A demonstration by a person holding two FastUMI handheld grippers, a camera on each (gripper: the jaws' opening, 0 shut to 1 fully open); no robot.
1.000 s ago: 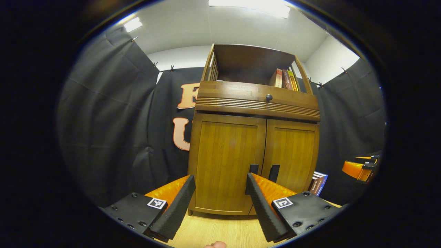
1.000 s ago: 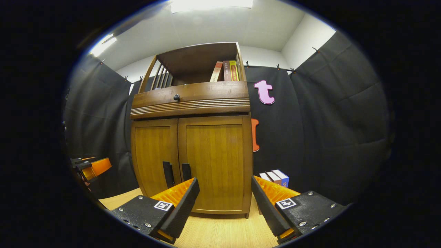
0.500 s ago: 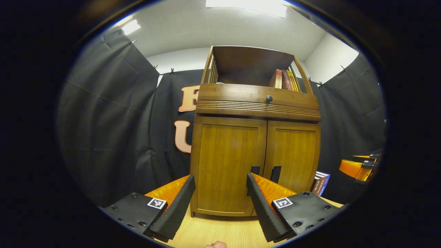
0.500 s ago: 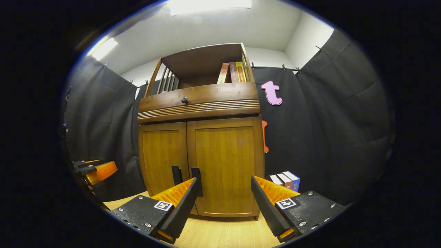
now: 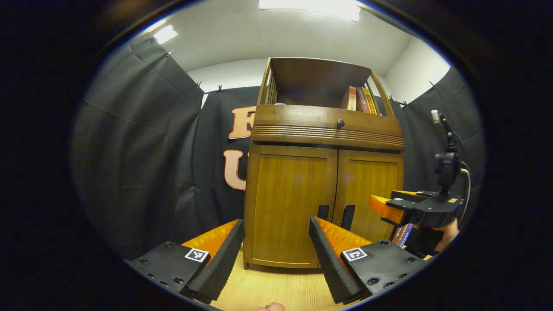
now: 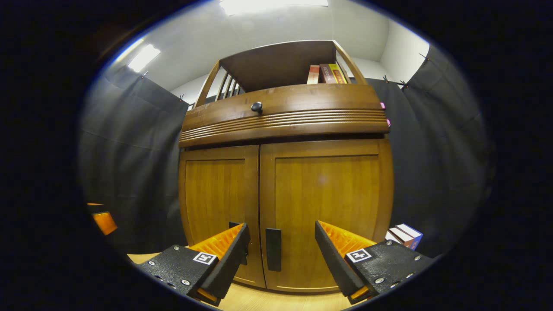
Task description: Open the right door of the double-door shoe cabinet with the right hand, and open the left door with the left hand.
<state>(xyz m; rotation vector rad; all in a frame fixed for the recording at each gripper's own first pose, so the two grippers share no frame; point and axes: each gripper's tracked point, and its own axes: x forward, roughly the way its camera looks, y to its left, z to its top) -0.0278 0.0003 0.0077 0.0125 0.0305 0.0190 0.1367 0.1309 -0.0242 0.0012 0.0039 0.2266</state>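
Framing the right door's handle (image 6: pixel 273 249), the right gripper (image 6: pixel 281 259) gapes wide.

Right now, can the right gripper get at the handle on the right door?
Probably yes. The right gripper is open, and the right door's handle sits between its fingers with nothing in front of it. The door is shut and not yet gripped.

The left door's handle (image 6: pixel 235 225) sits mostly hidden behind the right claw's finger (image 6: pixel 227 257).
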